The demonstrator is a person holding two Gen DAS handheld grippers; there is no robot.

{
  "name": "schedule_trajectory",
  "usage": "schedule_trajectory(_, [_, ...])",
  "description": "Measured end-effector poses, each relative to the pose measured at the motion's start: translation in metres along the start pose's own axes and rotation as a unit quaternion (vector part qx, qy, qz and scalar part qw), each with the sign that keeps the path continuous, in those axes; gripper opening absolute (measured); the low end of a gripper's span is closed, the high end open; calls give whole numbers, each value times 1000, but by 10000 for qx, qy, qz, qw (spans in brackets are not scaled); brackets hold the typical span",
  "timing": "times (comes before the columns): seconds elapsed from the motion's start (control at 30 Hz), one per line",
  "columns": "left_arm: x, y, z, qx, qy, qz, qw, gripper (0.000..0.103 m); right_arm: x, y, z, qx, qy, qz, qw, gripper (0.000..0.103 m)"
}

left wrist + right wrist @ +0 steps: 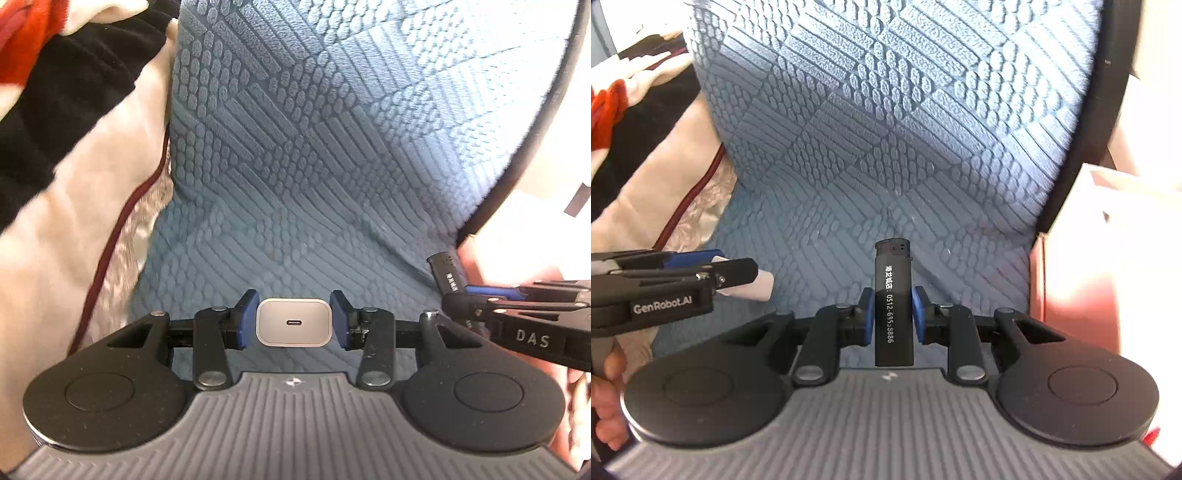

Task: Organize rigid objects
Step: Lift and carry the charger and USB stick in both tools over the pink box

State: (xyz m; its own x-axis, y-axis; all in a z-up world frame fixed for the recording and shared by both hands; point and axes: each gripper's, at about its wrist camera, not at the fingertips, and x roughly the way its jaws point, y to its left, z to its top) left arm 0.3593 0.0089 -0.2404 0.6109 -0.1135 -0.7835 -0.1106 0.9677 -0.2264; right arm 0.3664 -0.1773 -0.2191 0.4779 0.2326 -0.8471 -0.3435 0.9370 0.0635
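Left gripper (pixel 293 321): jaws clamped on a white USB-C charger block (pixel 293 322), port face toward the camera, blue pads (pixel 246 319) pressing both of its sides. The block is held clear above the blue quilted seat cover (pixel 295 147).

Right gripper (pixel 893 314): jaws clamped on a black lighter (pixel 893 306), standing upright between the pads, its head poking out past the fingertips, white printed digits running down its body. It too hangs above the same blue cover, not touching it.

Both grippers sit side by side, near each other. From the left wrist view the right gripper comes in at the lower right edge with the lighter's tip (pixel 443 267) showing; from the right wrist view the left gripper (pixel 731 271) enters at the left, a white corner of the charger (pixel 762 284) visible beyond its fingers.

A person's hand (pixel 607 402) grips the left handle at the lower left edge.

Left of the seat: pale fabric with dark red piping (pixel 107 236), black and red cloth (pixel 66 81) behind it. Right edge: a dark curved frame (pixel 1086 122), bright blurred surfaces beyond it.
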Motion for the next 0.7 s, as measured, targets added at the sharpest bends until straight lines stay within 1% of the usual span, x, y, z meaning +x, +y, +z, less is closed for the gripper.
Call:
schedule_trajectory(0.17, [-22, -9, -23, 44, -6, -32, 10000, 48, -19, -1, -26, 142, 1, 41, 9999, 25])
schedule_trajectory(0.27, [-33, -16, -36, 16, -28, -120, 9999, 48, -33, -2, -42, 224, -20, 7, 9997, 25])
schedule_trajectory(0.5, [-57, -34, -56, -38, -55, -337, 9994, 48, -67, -2, -68, 402, -174, 51, 9990, 25])
schedule_trajectory(0.7, [-75, -41, -72, -185, -30, -422, 9989, 48, -86, -1, -86, 468, -141, 69, 9988, 25])
